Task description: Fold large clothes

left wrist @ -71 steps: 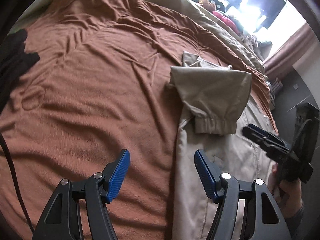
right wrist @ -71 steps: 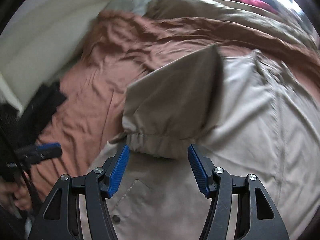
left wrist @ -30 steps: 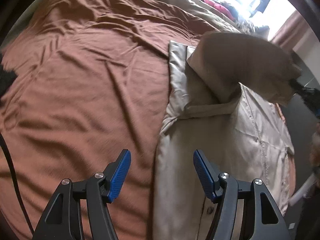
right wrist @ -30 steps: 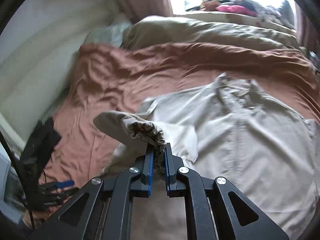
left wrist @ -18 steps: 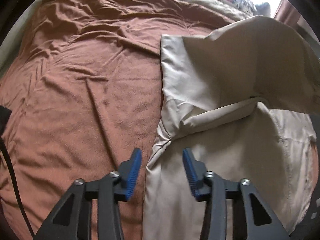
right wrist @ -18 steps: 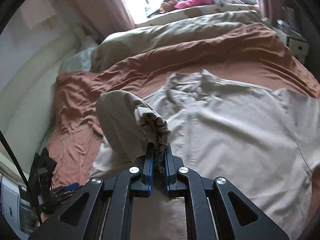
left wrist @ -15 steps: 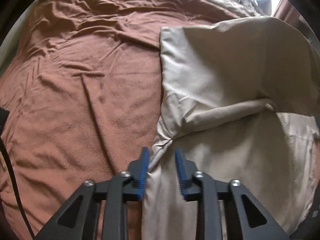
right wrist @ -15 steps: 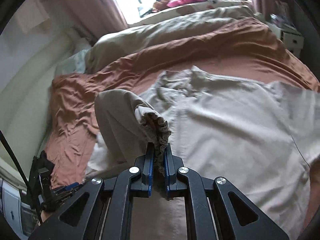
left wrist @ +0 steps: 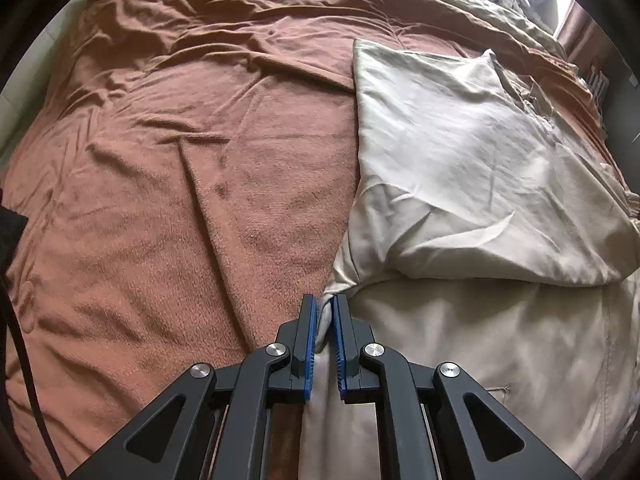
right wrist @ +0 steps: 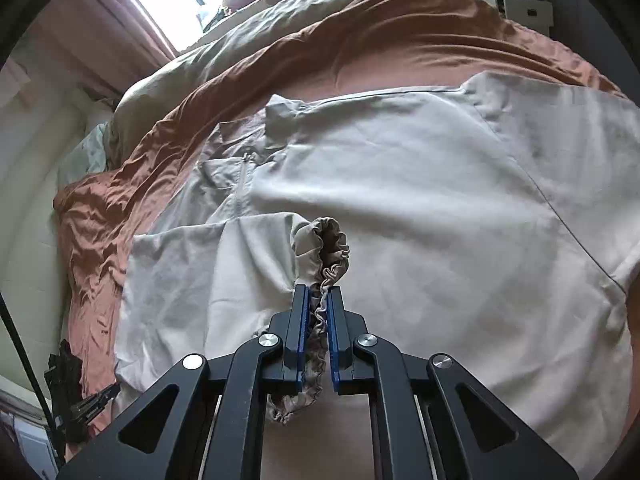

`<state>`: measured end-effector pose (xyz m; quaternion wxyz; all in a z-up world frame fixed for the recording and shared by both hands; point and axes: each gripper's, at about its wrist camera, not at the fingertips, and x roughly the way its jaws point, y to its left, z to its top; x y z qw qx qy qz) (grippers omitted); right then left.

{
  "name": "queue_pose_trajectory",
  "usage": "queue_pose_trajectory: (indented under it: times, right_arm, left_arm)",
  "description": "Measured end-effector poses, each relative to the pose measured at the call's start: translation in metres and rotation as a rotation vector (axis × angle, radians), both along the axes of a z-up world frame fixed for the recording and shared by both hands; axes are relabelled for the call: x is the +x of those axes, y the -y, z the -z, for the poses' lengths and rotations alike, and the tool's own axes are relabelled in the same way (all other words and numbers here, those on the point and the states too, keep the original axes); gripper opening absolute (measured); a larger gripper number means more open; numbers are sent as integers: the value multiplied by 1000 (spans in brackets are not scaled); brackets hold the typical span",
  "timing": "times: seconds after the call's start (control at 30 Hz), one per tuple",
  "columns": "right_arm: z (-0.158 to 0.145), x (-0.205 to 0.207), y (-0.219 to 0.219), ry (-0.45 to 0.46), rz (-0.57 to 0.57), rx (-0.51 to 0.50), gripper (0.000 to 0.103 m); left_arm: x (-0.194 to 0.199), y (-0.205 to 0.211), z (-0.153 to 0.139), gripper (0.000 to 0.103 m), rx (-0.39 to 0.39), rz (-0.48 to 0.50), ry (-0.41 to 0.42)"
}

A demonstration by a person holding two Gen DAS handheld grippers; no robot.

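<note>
A beige jacket (left wrist: 500,360) lies spread on a rust-brown blanket (left wrist: 180,160). My left gripper (left wrist: 324,300) points steeply down at the jacket's left side edge. Its jaws are closing, and a fold of that edge is pinched between the blue pads. One sleeve (left wrist: 460,160) lies folded across the jacket's body. In the right wrist view my right gripper (right wrist: 318,290) is shut on that sleeve's gathered elastic cuff (right wrist: 328,248), held low over the jacket's front (right wrist: 440,220). The zip and collar (right wrist: 240,184) show further up.
An olive duvet (right wrist: 240,40) lies bunched along the far side of the blanket (right wrist: 380,36). Beyond it are a bright window and a pink curtain (right wrist: 100,28). A small drawer unit (right wrist: 524,8) stands at the top right. A black cable (left wrist: 24,360) hangs at the left edge.
My left jaws went from wide open to pinching the jacket's side edge after moving down to it. My right gripper carried the cuff across and lower, so the sleeve now lies over the body.
</note>
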<state>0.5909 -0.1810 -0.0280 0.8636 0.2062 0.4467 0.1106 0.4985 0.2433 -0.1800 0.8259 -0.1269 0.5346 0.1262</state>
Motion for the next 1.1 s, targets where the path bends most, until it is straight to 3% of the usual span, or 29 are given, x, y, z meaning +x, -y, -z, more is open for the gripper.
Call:
queue_pose_trajectory:
  times: [0.2,0.37,0.43,0.47,0.5,0.67,0.8,0.97,1.1]
  right_arm:
    - [-4,16,3,39,23,-1,6]
    - [21,18,5,-45,24,-33,11]
    - [22,13,11,-44,9,-13,40]
    - [23,11,13,-50,7,-8,64]
    - [23,7,17,-45,6,-1,66]
    - [18,-16,49,2,15,-1,66]
    - [15,-35,92,29,98,-1,66]
    - [19,-60,167,42,240,30,65]
    - [30,-73,217,32,320,60,51]
  left_arm:
    - [1,2,-2,9,-13,8,0]
    - [0,6,-6,16,-10,19,-3]
    - [-3,5,-12,22,-28,19,18]
    - [-4,5,-14,24,-31,21,26]
    - [-6,7,-18,25,-33,26,37]
    - [-8,21,-35,28,-13,57,67]
    - [-1,39,-51,45,-3,81,101]
    - [10,68,-58,46,-10,125,116]
    - [21,94,-55,46,-9,166,106]
